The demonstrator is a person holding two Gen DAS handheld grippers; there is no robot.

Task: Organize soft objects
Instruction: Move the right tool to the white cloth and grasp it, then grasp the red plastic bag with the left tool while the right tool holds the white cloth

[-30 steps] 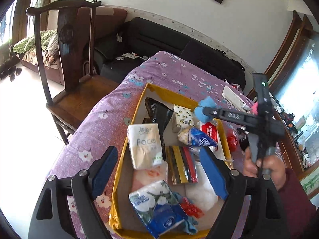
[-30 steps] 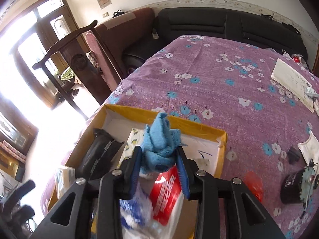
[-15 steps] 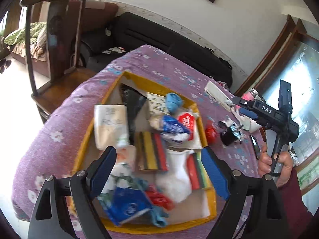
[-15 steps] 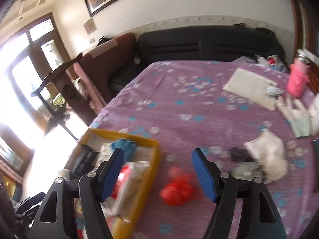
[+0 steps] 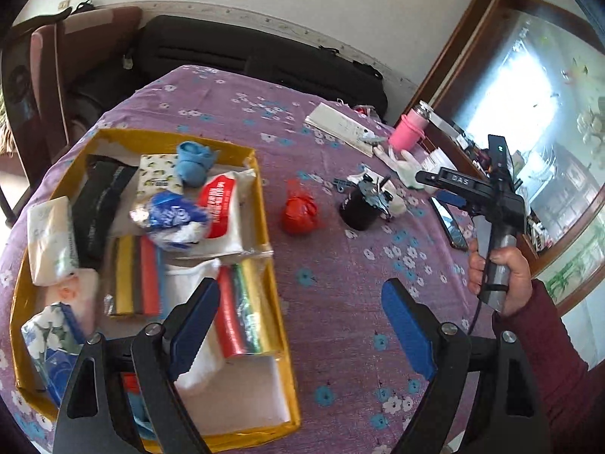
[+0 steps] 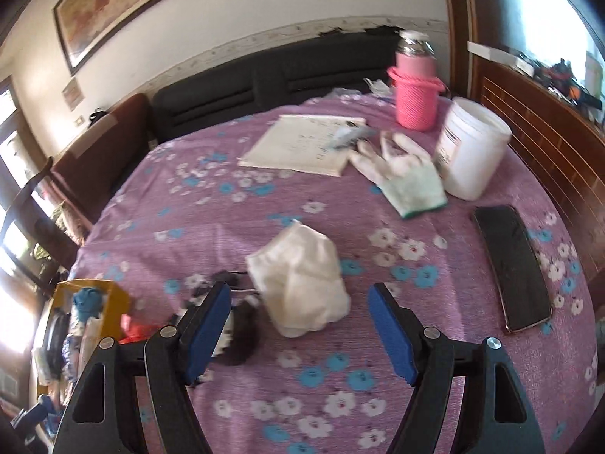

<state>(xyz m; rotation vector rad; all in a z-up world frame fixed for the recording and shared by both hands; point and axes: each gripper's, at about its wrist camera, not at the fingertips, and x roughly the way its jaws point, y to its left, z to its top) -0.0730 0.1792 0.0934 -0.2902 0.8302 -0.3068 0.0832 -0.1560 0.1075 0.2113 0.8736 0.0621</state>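
A yellow box (image 5: 261,204) on the purple floral cloth holds several soft packs, tissues and a blue cloth ball (image 5: 194,162). A red bundle (image 5: 298,213) and a black object (image 5: 361,208) lie on the cloth right of the box. My left gripper (image 5: 298,325) is open and empty over the box's right edge. My right gripper (image 6: 298,329) is open and empty, just in front of a white folded cloth (image 6: 300,282). A white glove (image 6: 404,174) lies further back. The right gripper also shows in the left wrist view (image 5: 446,189).
A phone (image 6: 512,265), a white tub (image 6: 470,147), a pink bottle (image 6: 416,90) and a paper pad (image 6: 306,143) sit on the cloth. A dark sofa stands behind and a wooden cabinet (image 6: 548,132) at the right.
My right gripper has let go of the blue cloth ball into the box, opened, and swung right over the table to the white cloth. My left gripper's view has shifted right.
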